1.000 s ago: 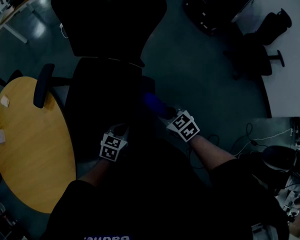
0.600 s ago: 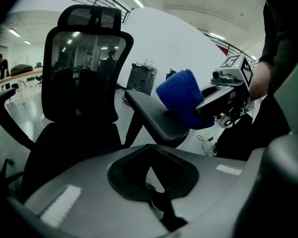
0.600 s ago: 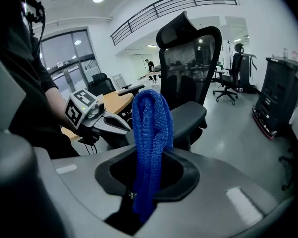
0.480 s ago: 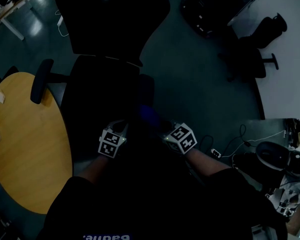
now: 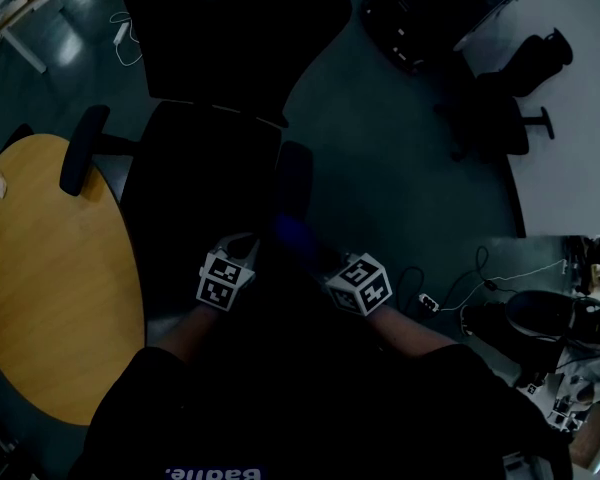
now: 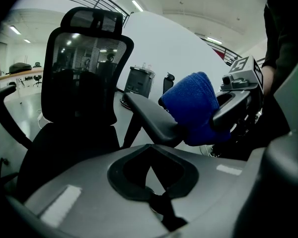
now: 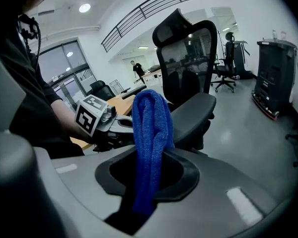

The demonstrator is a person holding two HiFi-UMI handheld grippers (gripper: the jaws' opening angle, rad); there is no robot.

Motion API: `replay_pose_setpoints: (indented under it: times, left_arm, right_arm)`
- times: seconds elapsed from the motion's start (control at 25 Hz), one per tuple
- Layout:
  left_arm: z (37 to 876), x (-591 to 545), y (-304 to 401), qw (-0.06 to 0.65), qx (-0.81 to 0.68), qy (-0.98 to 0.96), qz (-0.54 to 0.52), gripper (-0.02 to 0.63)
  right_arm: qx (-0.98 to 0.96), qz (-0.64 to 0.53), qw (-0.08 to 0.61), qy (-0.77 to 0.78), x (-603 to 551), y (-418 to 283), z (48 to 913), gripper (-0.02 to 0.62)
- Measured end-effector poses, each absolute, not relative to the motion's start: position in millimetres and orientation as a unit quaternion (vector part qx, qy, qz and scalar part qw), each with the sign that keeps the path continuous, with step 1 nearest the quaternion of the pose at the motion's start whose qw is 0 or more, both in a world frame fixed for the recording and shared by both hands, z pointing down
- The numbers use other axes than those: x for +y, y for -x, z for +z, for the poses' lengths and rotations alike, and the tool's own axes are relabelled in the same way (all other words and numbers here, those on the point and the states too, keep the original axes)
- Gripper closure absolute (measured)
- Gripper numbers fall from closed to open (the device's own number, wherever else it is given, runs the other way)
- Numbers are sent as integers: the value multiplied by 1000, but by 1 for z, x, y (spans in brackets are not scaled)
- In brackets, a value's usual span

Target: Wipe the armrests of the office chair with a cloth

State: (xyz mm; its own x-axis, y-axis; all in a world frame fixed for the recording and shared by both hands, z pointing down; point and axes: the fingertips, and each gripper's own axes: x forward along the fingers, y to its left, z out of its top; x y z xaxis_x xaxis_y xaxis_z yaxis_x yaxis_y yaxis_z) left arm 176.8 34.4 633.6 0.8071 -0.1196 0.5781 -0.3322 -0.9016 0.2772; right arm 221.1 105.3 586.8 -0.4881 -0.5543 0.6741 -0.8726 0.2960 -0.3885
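The black office chair (image 5: 205,183) stands in front of me, its mesh back (image 6: 84,78) upright. Its right armrest (image 5: 293,183) runs toward me, and a blue cloth (image 5: 295,233) lies over its near end. My right gripper (image 5: 315,255) is shut on that cloth (image 7: 151,128), which hangs out of the jaws onto the armrest pad (image 7: 193,115). In the left gripper view the cloth (image 6: 198,108) sits on the armrest (image 6: 149,115). My left gripper (image 5: 242,253) hovers over the seat just left of that armrest, shut with nothing in it (image 6: 150,152). The left armrest (image 5: 83,150) is untouched.
A round wooden table (image 5: 50,288) lies close to the chair's left side. Another black chair (image 5: 500,108) and a dark cabinet (image 5: 430,13) stand at the far right. Cables and gear (image 5: 540,318) lie on the floor to my right.
The right gripper has drawn the blue cloth back along the right armrest toward its near end. The left gripper has hardly moved.
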Motion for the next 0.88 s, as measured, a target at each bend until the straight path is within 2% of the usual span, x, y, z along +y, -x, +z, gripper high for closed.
replay_pose_setpoints:
  times: [0.6,0.88]
  left_arm:
    - [633,49,-163,176,-115,-939,272,592]
    - [619,52,-125,174,-145,-939,258,592]
  right_arm:
    - [-803,362,243,-407,110,-164,607,505]
    - [-809,354,240,-402,110,-144,601,505]
